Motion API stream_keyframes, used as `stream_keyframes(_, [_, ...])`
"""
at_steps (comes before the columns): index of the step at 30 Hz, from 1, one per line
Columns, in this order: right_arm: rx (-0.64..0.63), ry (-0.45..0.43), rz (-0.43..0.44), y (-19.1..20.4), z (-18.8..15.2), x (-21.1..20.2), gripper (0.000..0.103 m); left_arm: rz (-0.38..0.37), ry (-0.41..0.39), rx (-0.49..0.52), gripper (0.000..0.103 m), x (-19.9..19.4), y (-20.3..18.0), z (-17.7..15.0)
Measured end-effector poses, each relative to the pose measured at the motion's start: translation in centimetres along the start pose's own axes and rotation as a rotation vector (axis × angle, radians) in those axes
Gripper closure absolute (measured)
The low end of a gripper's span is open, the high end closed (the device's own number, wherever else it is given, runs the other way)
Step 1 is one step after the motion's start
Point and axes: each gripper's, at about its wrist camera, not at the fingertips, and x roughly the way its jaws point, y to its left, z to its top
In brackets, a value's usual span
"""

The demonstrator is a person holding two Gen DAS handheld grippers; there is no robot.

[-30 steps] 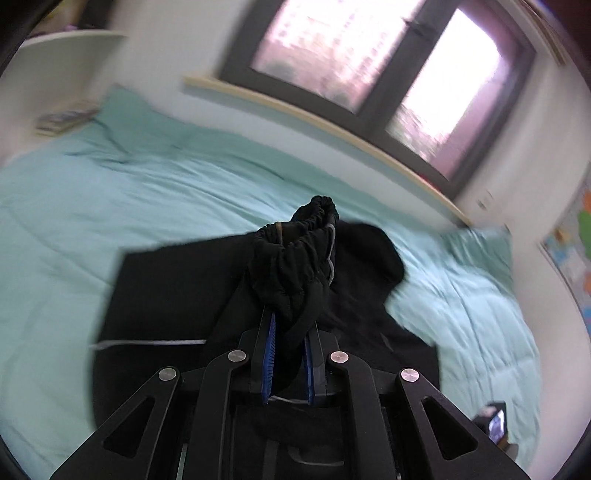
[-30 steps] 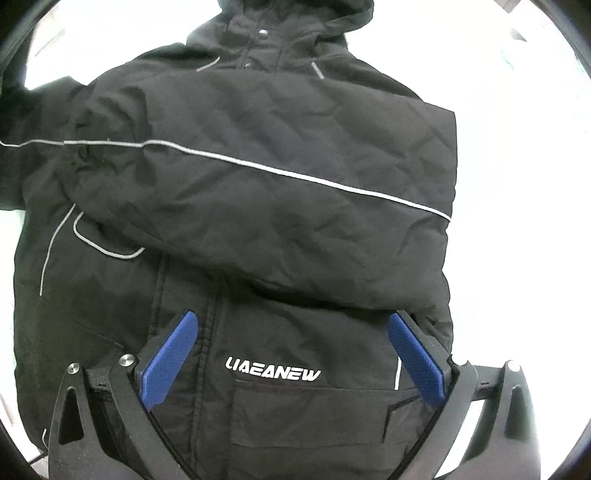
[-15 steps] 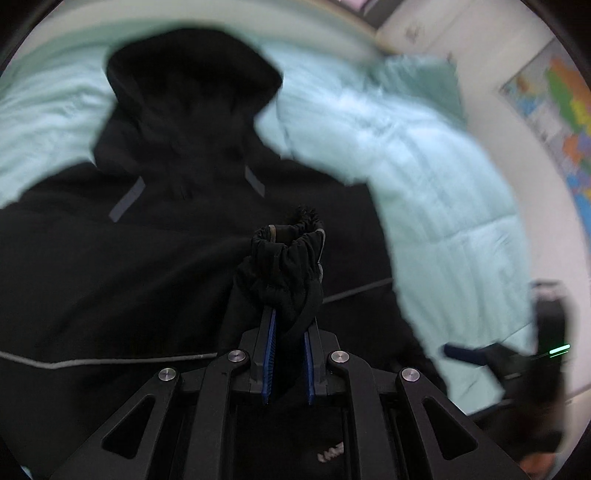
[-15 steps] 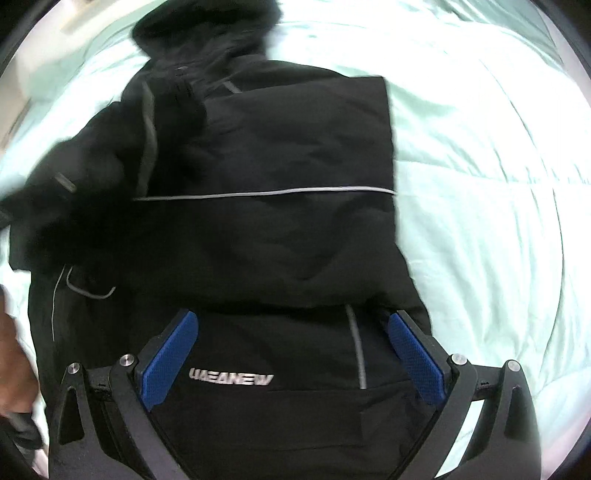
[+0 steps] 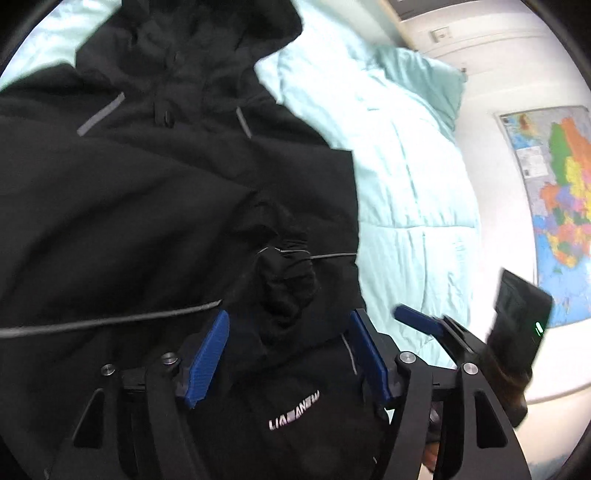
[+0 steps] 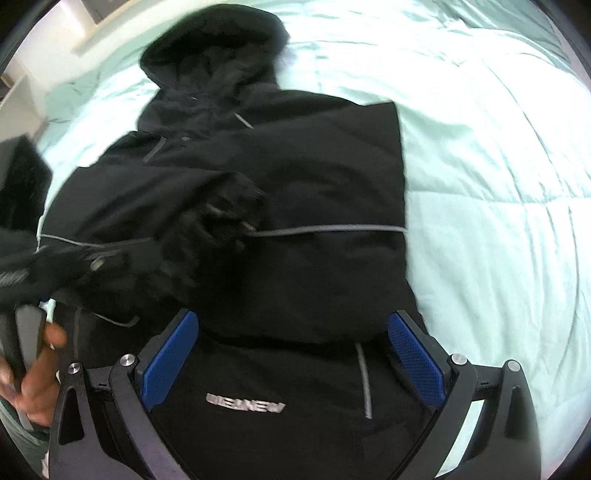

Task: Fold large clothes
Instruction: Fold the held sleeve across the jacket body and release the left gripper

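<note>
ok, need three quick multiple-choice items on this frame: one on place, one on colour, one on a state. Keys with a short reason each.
1. Where does the sleeve cuff lie?
A. on the front of the black jacket
B. hanging off the bed edge
C. inside the hood

2. What colour is the quilt under the jacket?
A. dark red
B. pale mint green
C. yellow

3. How does the left gripper stand to the cuff?
A. clamped tight on it
B. pads apart, cuff free between them
C. holding the hood instead

Answers:
1 A: the bunched cuff rests across the chest, by the grey piping.
2 B: light green bedding shows all round the jacket in both views.
3 B: its jaws are opening, with a clear gap each side of the cuff; the right gripper is open too, above the white logo.
</note>
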Motion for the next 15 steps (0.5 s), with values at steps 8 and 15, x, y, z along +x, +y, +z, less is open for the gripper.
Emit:
stream_keyframes(8, [0.099,0.052,0.214,1.3,3.2,3.2,0.000,0.290,-0.137,0.002,0.034,-7.1,1.9,-2.1])
stream_keyframes(15, [0.235,0.163,0.340,0.6,5.3,7.6,0.059,0.471,-0.207,-0.051,0.034,-12.1,4.8,-3.0])
